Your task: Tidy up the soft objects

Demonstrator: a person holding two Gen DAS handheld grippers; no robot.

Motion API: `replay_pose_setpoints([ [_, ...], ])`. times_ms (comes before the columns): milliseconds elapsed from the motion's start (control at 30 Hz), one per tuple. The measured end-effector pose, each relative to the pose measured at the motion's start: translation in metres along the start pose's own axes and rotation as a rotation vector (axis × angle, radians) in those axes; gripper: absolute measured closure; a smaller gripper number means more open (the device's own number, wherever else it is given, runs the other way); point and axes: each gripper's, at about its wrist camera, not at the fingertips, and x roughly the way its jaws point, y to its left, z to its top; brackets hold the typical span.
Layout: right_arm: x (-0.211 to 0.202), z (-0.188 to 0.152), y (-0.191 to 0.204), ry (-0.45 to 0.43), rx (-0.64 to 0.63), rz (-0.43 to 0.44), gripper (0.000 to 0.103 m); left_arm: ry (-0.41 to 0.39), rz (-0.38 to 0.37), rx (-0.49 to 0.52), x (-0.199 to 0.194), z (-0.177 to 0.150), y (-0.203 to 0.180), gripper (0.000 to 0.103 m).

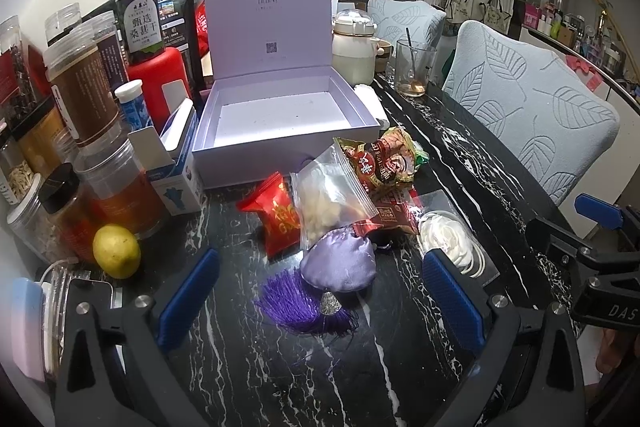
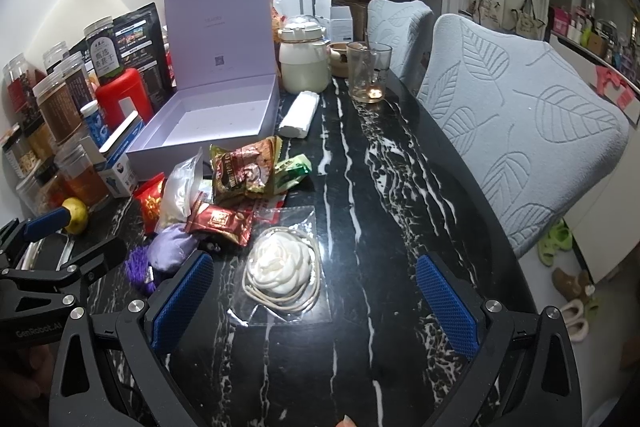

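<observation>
1. Left hand-held gripper: blue-padded fingers spread wide, gripping nothing, low over the black white-veined marble tabletop.
2. Right hand-held gripper: fingers also wide apart, empty, over the same tabletop.
3. Lilac satin sachet with purple tassel lies on the tabletop between the left fingers, near their tips, not touched by either; tassel points toward the camera.
4. White fabric rose in a clear flat plastic sleeve lies flat on the tabletop between the right fingers, closer to the left one, apart from both.
5. Rest of the pile, just behind the sachet: red foil snack packet, clear zip bag of pale pieces, dark red small wrapper, brown-red crinkled snack bag with a green packet just beside it. They overlap one another.
6. Open lavender cardboard gift box, lid standing upright, sits behind the pile; its inside holds nothing visible.
7. Left of the box: clear plastic jars with dry goods, red canister, yellow lemon near the left finger.
8. Far end: cream ceramic pot, glass cup with a spoon.
9. Pale blue leaf-pattern chairs along the tabletop's right edge.
</observation>
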Motion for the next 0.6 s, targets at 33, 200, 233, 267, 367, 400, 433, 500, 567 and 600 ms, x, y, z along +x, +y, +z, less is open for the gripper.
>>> replay_pose_setpoints([
  [33,0.0001,-0.0003,0.0000,0.000,0.000,-0.001,0.000,0.001,0.000,0.000,0.0006,-0.0001,-0.0002,0.000],
  [200,-0.0002,-0.0001,0.0003,0.001,-0.001,-0.003,0.000,0.000,0.000,0.004,0.0002,0.0002,-0.0010,0.000],
  [233,-0.0001,0.0004,0.0009,0.001,-0.001,-0.003,0.000,-0.001,0.001,0.005,0.0000,0.0003,-0.0012,0.000],
  [267,-0.0002,0.0004,0.0009,0.001,-0.001,-0.003,0.000,-0.001,0.001,0.006,-0.0001,0.0004,-0.0013,0.000],
  [367,-0.0002,0.0005,0.0008,-0.001,-0.001,-0.004,0.000,0.001,-0.004,0.007,-0.0001,0.0003,-0.0018,0.000],
  [400,-0.0003,0.0004,0.0004,-0.002,-0.002,-0.004,0.000,0.001,-0.004,0.007,-0.0002,0.0004,-0.0022,0.000],
  [433,-0.0003,0.0001,0.0000,-0.001,-0.003,-0.005,0.000,0.001,-0.003,0.008,-0.0005,0.0003,-0.0023,0.000],
  [500,-0.0005,0.0005,0.0002,-0.002,-0.003,-0.005,0.000,0.000,-0.003,0.008,-0.0005,0.0003,-0.0024,0.000],
  [567,-0.0006,0.0009,0.0007,-0.002,-0.003,-0.002,0.000,0.002,-0.003,0.008,-0.0002,0.0004,-0.0025,0.000],
  [600,-0.0006,0.0016,0.0014,-0.002,-0.005,0.000,0.000,0.003,-0.003,0.009,-0.0002,0.0003,-0.0026,0.000],
])
